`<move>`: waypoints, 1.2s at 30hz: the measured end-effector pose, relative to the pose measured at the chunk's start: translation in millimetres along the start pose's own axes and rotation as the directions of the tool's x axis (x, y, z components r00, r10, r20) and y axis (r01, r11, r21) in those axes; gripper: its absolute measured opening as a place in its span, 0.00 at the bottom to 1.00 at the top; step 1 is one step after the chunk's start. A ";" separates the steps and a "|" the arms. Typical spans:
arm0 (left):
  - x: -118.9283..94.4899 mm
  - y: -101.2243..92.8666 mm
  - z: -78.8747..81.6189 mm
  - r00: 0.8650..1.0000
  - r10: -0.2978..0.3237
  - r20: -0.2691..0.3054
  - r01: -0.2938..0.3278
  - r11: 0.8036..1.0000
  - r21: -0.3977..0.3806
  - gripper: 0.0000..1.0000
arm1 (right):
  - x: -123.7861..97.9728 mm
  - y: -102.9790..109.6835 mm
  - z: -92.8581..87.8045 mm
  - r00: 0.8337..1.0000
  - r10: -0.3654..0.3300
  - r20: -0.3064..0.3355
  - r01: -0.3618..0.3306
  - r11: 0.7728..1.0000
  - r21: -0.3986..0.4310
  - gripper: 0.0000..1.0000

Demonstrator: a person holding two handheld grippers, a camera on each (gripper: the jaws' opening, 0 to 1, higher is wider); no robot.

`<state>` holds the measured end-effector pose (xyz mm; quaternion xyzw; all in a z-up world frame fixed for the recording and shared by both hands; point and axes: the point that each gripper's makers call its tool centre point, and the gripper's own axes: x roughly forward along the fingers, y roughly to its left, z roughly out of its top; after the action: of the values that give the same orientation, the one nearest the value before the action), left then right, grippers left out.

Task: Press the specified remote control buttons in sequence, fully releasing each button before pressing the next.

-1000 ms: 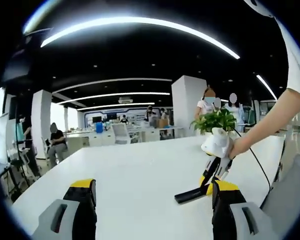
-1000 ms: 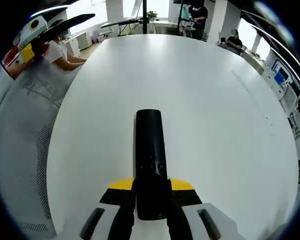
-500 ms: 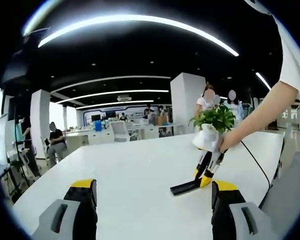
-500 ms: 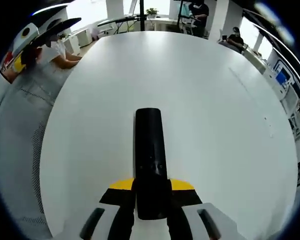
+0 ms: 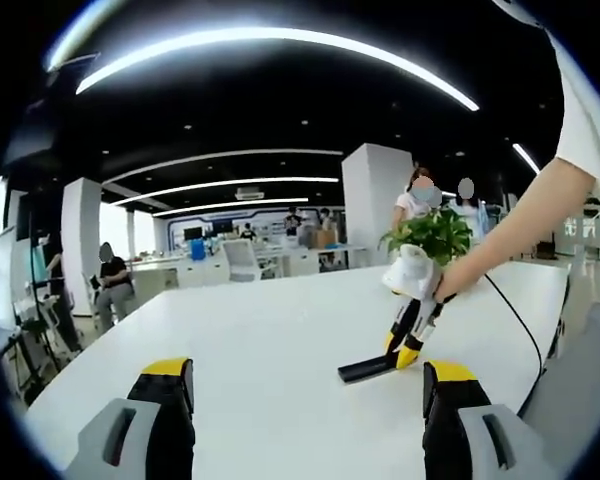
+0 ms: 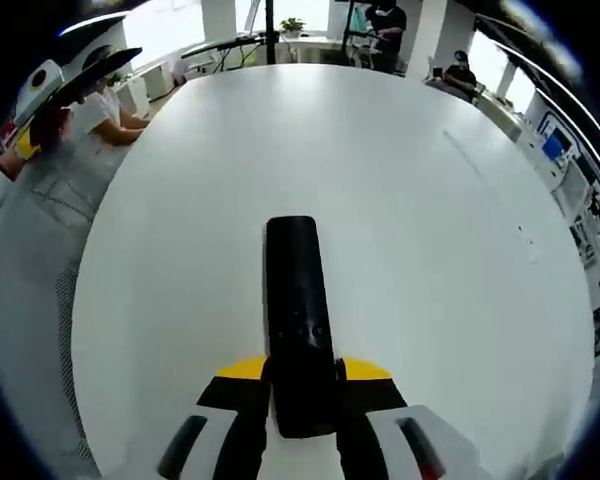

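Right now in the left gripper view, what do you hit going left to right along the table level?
Seated person at the far left → left gripper's own left finger → black remote control → right gripper clamping it → potted plant behind → left gripper's own right finger.

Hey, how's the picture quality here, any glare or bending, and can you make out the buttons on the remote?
Left gripper view: fisheye bows the ceiling light strips into arcs, blown out white. Right gripper view: the white table bulges round and reflects bright glare at its far end; the black remote is sharp, but only faint specks show on it, no readable buttons.
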<state>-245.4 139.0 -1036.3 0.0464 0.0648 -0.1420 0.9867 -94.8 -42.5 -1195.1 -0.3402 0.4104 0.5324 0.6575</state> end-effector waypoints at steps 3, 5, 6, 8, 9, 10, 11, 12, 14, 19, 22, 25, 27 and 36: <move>0.0 -1.8 0.6 1.000 -0.008 0.002 0.008 1.000 0.012 0.97 | -2.8 -15.9 -2.9 0.996 -0.087 0.019 0.085 0.994 0.065 0.39; 0.1 -1.9 -0.2 1.000 -0.008 -0.003 0.008 1.000 0.016 0.97 | -2.8 -14.5 -6.0 0.995 -0.085 0.047 0.077 0.985 0.154 0.54; 0.1 -1.6 -0.6 1.000 -0.006 -0.006 0.006 1.000 0.016 0.97 | -2.4 -11.9 -6.9 0.994 -0.083 0.074 0.065 0.973 0.223 0.60; -0.1 -0.1 -0.9 1.000 -0.001 -0.008 0.001 1.000 0.000 0.97 | -3.0 -7.0 -4.8 0.987 -0.081 0.138 0.033 0.948 0.318 0.68; -0.2 0.3 -0.8 1.000 -0.001 -0.007 0.001 1.000 -0.006 0.97 | -5.3 -5.4 -1.5 0.976 -0.100 0.194 0.023 0.930 0.367 0.69; -0.2 0.7 -0.5 1.000 0.000 -0.005 0.000 1.000 -0.012 0.97 | -7.8 -6.1 0.6 0.965 -0.125 0.232 0.026 0.921 0.389 0.70; -0.2 0.7 -0.2 1.000 0.000 -0.002 0.000 1.000 -0.013 0.97 | -10.0 -5.7 0.9 0.956 -0.145 0.256 0.027 0.910 0.414 0.72; -0.2 0.8 -0.4 1.000 0.000 -0.004 0.000 1.000 -0.013 0.97 | -12.5 -5.1 1.4 0.947 -0.161 0.279 0.024 0.899 0.437 0.76; 0.3 -0.3 -1.3 1.000 -0.006 -0.007 0.006 1.000 -0.014 0.97 | -22.5 -1.5 13.4 0.896 -0.197 0.398 -0.002 0.894 0.448 0.89; 0.9 -2.7 -2.8 1.000 -0.019 -0.014 0.018 1.000 -0.013 0.97 | -47.5 0.5 16.9 0.797 -0.300 0.524 -0.045 0.836 0.547 0.99; 1.0 -2.8 -2.7 1.000 -0.020 -0.013 0.020 1.000 -0.017 0.97 | -67.6 16.4 18.1 0.757 -0.319 0.570 -0.064 0.832 0.551 0.99; 1.1 -2.7 -2.7 1.000 -0.020 -0.013 0.019 1.000 -0.018 0.97 | -80.6 28.1 11.3 0.751 -0.345 0.563 -0.037 0.829 0.558 0.99; 1.2 -2.7 -2.7 1.000 -0.020 -0.013 0.020 1.000 -0.018 0.97 | -90.8 34.2 8.3 0.738 -0.367 0.566 -0.015 0.830 0.558 0.99; 1.7 -3.8 -4.6 0.999 -0.024 -0.024 0.024 1.000 -0.017 0.97 | -155.9 66.5 2.7 0.586 -0.504 0.634 -0.058 0.755 0.653 0.99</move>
<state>-245.4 135.4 -1041.3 0.0390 0.0783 -0.1527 0.9844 -174.4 -92.4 -1054.0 0.1066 0.1814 0.3686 0.9055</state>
